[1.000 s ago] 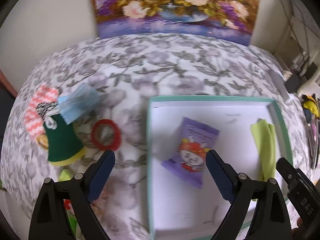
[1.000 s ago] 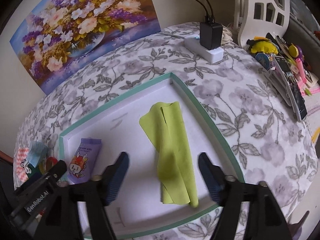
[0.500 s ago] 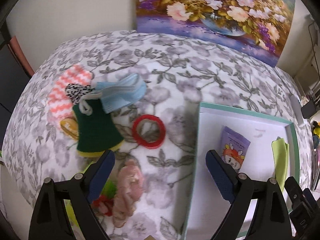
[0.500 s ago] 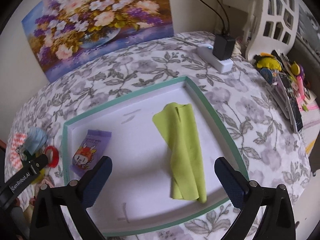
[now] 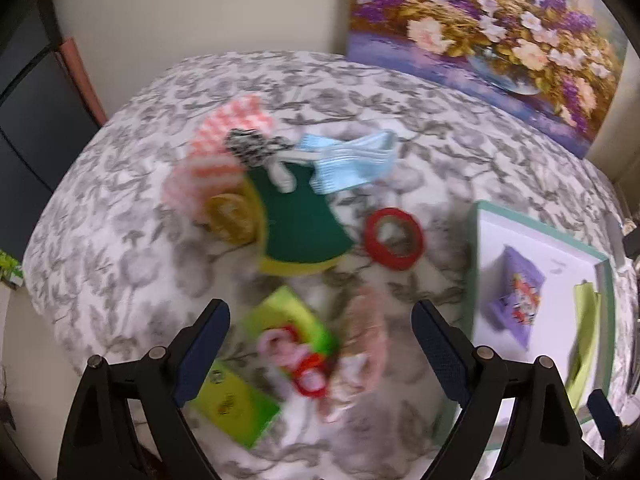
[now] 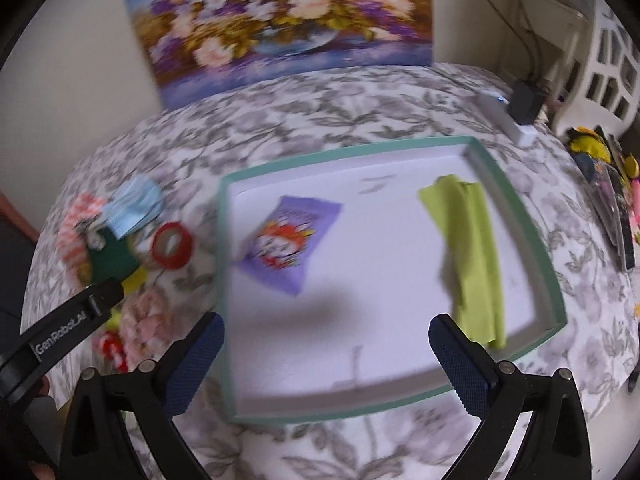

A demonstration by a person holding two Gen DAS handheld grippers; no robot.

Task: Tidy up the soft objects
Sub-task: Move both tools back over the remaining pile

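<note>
My left gripper (image 5: pixel 320 320) is open and hangs over a blurred heap on the flowered tablecloth: a green packet (image 5: pixel 288 316), a pink fluffy piece (image 5: pixel 364 344) and small red and pink bits (image 5: pixel 304 364). Beyond them lie a green and yellow sponge (image 5: pixel 304 224), a red ring (image 5: pixel 394 238), a light blue cloth (image 5: pixel 352 164) and a pink zigzag cloth (image 5: pixel 216 148). My right gripper (image 6: pixel 328 332) is open and empty above the teal-rimmed white tray (image 6: pixel 344 152). A purple packet (image 6: pixel 288 236) and a lime cloth (image 6: pixel 472 256) lie in that tray.
A flower painting (image 6: pixel 280 20) leans on the wall behind the table. A white power strip (image 6: pixel 508 120) with a black charger sits at the back right, near a white chair (image 6: pixel 600 72). Toys and dark flat items (image 6: pixel 608 192) crowd the right edge.
The left gripper has swung left, from over the tray to over the heap of soft things. The right gripper's jaws have widened and it has shifted left over the tray, away from the lime cloth.
</note>
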